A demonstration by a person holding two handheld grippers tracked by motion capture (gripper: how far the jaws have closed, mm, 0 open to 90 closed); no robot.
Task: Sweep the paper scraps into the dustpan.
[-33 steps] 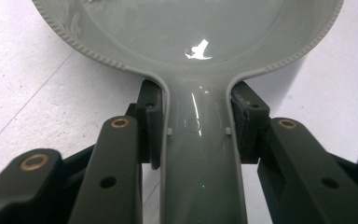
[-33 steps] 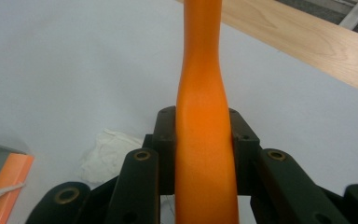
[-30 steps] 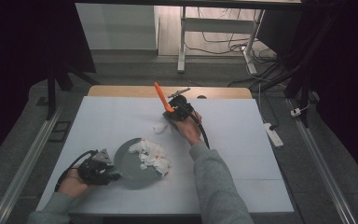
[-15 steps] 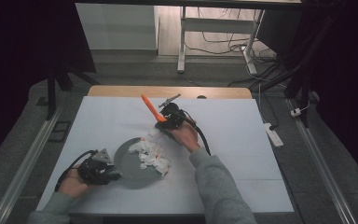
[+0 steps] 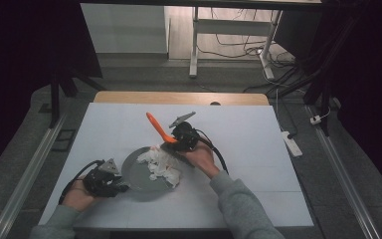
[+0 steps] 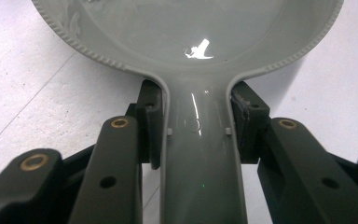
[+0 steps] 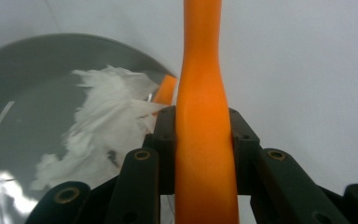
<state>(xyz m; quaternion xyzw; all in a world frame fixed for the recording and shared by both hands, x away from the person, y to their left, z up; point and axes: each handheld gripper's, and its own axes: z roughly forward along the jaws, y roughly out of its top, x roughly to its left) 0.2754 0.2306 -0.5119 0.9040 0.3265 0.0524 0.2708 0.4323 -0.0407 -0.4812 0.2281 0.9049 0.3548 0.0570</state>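
Spatula point(image 7: 205, 116) clamped in right hand-held gripper point(image 7: 203, 135)

The high view looks forward and down from the person's side, far off. The left gripper view sits very close on the pan point(image 6: 200, 154) handle, facing 12 o'clock. The right gripper view, probably tilted down, shares that pan point(image 7: 23, 116) at 9 o'clock.

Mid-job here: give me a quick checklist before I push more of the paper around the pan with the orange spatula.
1. Left gripper clamped on pan handle: ok.
2. Right gripper clamped on orange spatula: ok.
3. Pan flat on the table: ok.
4. White paper all inside the pan: not ok, some hangs over the rim.
5. Spatula blade touching the paper: cannot tell.
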